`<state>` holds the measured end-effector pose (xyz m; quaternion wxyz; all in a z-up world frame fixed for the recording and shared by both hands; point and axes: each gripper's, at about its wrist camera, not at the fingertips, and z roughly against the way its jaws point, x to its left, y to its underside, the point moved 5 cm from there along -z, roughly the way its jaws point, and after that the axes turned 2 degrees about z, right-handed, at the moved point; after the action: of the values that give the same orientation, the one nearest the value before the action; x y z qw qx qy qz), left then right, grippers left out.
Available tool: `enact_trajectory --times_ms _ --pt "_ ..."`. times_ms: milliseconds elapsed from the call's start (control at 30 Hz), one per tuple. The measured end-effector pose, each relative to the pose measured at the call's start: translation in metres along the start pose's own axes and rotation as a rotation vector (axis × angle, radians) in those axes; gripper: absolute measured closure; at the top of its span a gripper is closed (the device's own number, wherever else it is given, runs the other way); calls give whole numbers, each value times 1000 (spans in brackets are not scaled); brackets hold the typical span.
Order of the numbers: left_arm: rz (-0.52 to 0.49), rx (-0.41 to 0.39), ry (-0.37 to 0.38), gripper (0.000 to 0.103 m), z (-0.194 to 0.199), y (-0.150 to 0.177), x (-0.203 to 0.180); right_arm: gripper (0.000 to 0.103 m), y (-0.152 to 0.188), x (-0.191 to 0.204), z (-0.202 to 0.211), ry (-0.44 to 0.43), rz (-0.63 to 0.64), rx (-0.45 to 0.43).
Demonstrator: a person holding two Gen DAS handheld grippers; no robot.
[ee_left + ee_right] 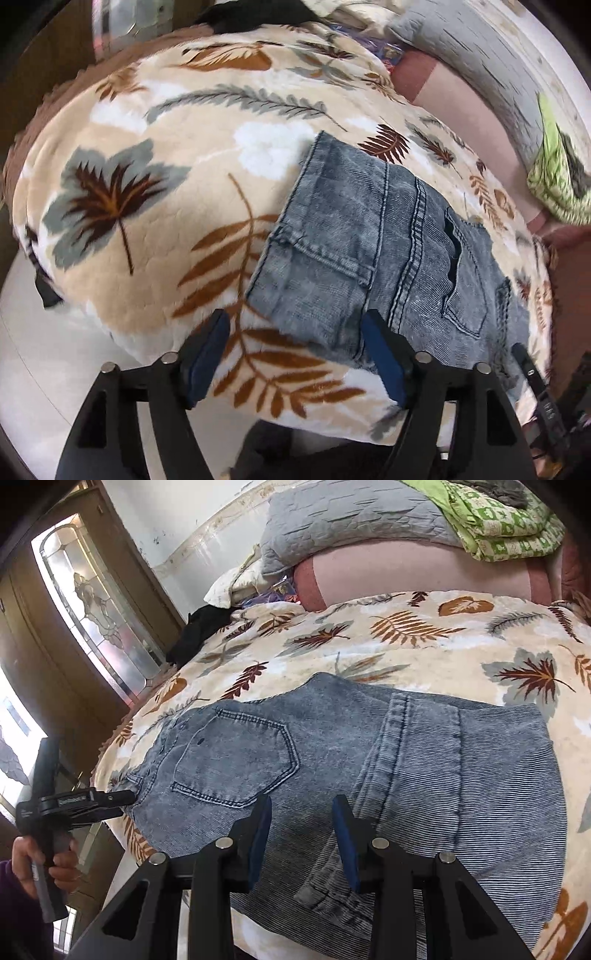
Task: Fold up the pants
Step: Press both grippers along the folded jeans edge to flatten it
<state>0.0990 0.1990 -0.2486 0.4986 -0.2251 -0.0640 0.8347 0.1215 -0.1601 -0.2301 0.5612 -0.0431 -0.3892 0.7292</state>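
Observation:
The blue-grey denim pants [373, 254] lie folded into a compact stack on the leaf-patterned blanket [147, 206], back pocket up. My left gripper [297, 328] is open and empty, hovering at the near edge of the pants; its right finger is beside the denim. In the right wrist view the pants [369, 775] fill the middle, with a folded leg lying across the right half. My right gripper [302, 812] is open, empty, just above the near edge. The left gripper [110, 803] shows at the pants' left edge, held by a hand.
A grey quilted pillow [351, 520], a pink bolster [417, 576] and green folded cloth [498, 524] lie at the bed's far side. A black garment [195, 635] sits at the far left corner. A wooden door with glass [92, 602] stands left. The floor [44, 369] is below the bed edge.

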Motion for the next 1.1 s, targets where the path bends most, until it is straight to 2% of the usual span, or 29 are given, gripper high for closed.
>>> enact_trajectory --times_ms 100,300,600,667,733,800,833,867,1067,1100 --pt "86 51 57 26 -1 7 5 66 1 5 -2 0 13 1" --pt "215 80 124 25 -4 7 10 66 2 5 0 -10 2 -1" --pt "270 64 138 27 -24 -4 1 66 0 0 10 -16 -11 -21" --pt "270 48 166 27 -28 -6 -4 66 1 1 11 -17 -10 -18" --pt "257 25 159 27 -31 -8 -6 66 1 2 10 -17 -5 -16" --pt "255 -8 157 40 -30 -11 -6 66 1 3 10 -14 0 -15" --pt "233 -19 153 52 -30 -13 -8 66 1 3 10 -15 -2 -14" --pt "212 -22 148 57 -31 -15 -9 66 1 3 10 -14 -2 -15" --pt "172 -42 168 78 -32 -17 -14 66 0 8 0 -17 6 -5" --pt "161 -50 167 79 -30 -17 -16 66 -1 11 -4 -20 13 -1"
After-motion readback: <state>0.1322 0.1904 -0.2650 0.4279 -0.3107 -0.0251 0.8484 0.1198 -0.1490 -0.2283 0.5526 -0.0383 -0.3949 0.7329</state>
